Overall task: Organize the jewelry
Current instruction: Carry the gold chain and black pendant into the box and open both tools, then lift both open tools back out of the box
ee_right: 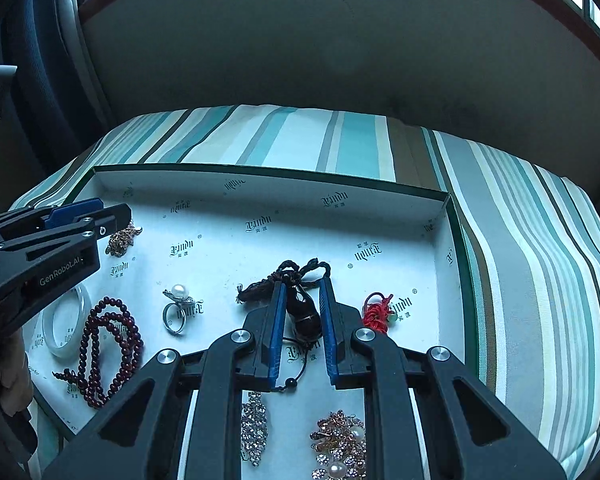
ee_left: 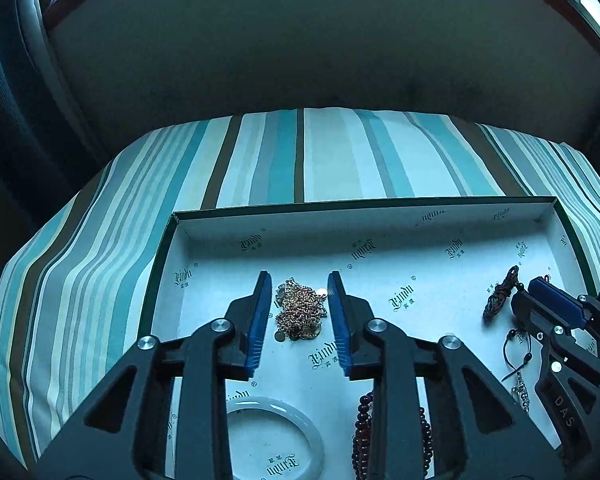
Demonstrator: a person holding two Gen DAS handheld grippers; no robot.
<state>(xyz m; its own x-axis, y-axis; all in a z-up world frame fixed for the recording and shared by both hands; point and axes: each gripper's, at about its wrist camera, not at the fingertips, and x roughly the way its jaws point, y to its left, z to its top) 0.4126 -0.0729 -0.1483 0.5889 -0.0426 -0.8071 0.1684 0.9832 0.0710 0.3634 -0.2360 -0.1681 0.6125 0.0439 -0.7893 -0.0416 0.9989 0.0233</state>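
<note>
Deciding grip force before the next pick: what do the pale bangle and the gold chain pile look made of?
Pale bangle: looks like jade or glass, a smooth, glossy, translucent whitish ring; probably rigid and brittle. Gold chain pile: likely metal with a shiny rose-gold finish, fine links and small discs heaped loosely.

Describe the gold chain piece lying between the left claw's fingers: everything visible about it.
The gold chain lies bunched in a loose tangled heap on the white printed floor of the box, toward its far left. It looks like fine metal links with a few small round discs at its edges. The left claw straddles it, blue pads on either side with gaps showing, so nothing grips it. No other jewelry touches it.
</note>
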